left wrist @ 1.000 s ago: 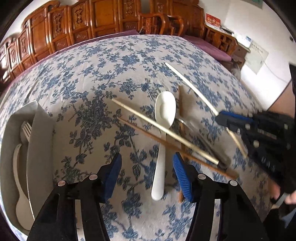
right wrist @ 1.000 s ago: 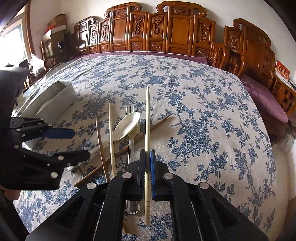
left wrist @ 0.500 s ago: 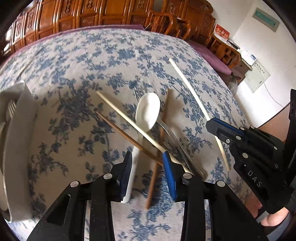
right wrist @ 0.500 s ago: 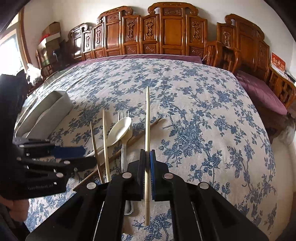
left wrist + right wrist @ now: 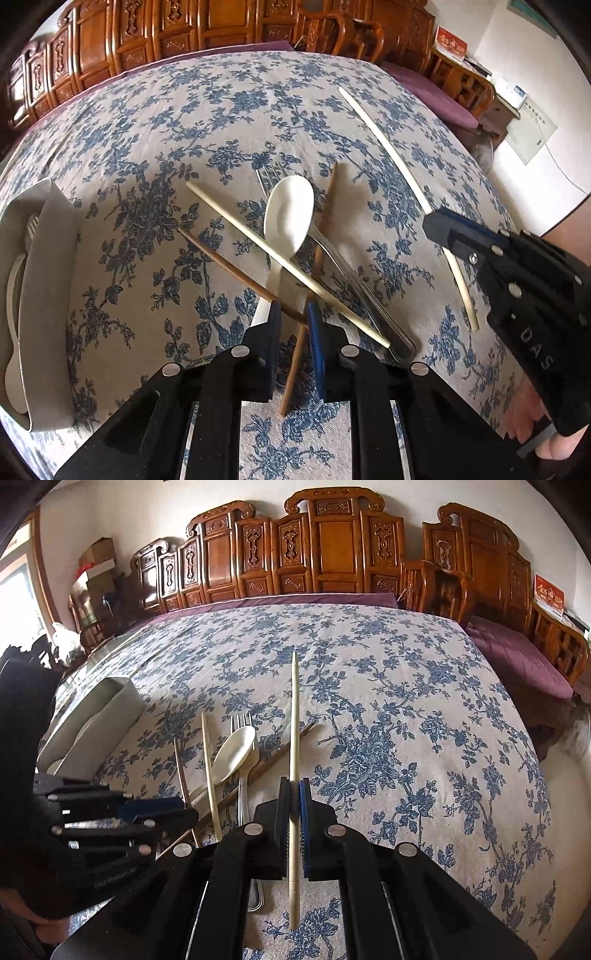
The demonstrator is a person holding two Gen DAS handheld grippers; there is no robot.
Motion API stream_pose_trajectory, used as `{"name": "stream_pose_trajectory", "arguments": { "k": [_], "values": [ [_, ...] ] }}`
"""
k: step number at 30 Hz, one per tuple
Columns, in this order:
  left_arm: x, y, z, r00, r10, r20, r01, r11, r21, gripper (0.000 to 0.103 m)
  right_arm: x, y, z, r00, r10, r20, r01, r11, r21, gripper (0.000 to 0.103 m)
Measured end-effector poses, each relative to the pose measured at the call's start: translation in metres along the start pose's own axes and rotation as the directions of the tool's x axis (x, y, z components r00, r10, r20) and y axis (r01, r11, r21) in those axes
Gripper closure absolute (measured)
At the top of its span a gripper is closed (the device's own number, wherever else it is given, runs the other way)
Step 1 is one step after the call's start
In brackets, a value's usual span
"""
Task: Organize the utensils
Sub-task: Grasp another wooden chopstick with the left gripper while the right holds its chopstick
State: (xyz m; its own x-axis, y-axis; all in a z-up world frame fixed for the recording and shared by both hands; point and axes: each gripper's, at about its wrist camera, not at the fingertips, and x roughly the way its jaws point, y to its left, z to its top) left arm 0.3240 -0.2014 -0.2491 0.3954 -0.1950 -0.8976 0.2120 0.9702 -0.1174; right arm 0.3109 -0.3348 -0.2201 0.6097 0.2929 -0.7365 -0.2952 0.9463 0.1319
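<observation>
My left gripper (image 5: 293,314) has just been closing around a brown chopstick (image 5: 295,356) in the pile, jaws near it but not visibly pinching. The right gripper (image 5: 294,794) is clamped on a pale chopstick (image 5: 293,738), ready for the tray (image 5: 44,295) at left.

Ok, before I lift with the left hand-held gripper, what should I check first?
1. Right hand-held gripper shut on its pale chopstick: ok.
2. Left hand-held gripper, whose jaws have just been closing, straddles the crossed brown chopsticks: ok.
3. Pads pressing on them: not ok, a gap shows beside the sticks.
4. Sticks free to lift: not ok, a second pale chopstick lies across one of them.
5. White spoon clear of the jaws: cannot tell, its handle runs behind a finger.
6. Room in the organizer tray: cannot tell.
</observation>
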Motion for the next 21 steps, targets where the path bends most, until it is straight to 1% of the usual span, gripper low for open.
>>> {"name": "stream_pose_trajectory", "arguments": {
  "k": [5,10,15,21],
  "values": [
    [0.0000,-0.0038,0.0006,0.999,0.027,-0.018,-0.027,1.000,0.009,0.089,-0.0018,-0.0012,0.0010,1.000,0.004,0.007,-0.004,1.000,0.006,0.097],
    [-0.0033,-0.0029,-0.0041,0.999,0.030,-0.034,-0.030,1.000,-0.010,0.089,-0.0033,-0.0031,0.0022,1.000,0.006,0.012,-0.006,1.000,0.020,0.097],
    [-0.0039,-0.0018,-0.0051,0.998,0.042,-0.038,-0.042,0.999,-0.021,0.085,-0.0044,-0.0038,0.0028,1.000,0.012,0.016,-0.013,1.000,0.025,0.097],
    [-0.0068,0.0012,-0.0071,0.997,0.017,-0.071,-0.021,0.998,-0.057,0.084,-0.0049,-0.0042,0.0026,1.000,0.014,0.017,-0.014,1.000,0.026,0.097]
  ]
}}
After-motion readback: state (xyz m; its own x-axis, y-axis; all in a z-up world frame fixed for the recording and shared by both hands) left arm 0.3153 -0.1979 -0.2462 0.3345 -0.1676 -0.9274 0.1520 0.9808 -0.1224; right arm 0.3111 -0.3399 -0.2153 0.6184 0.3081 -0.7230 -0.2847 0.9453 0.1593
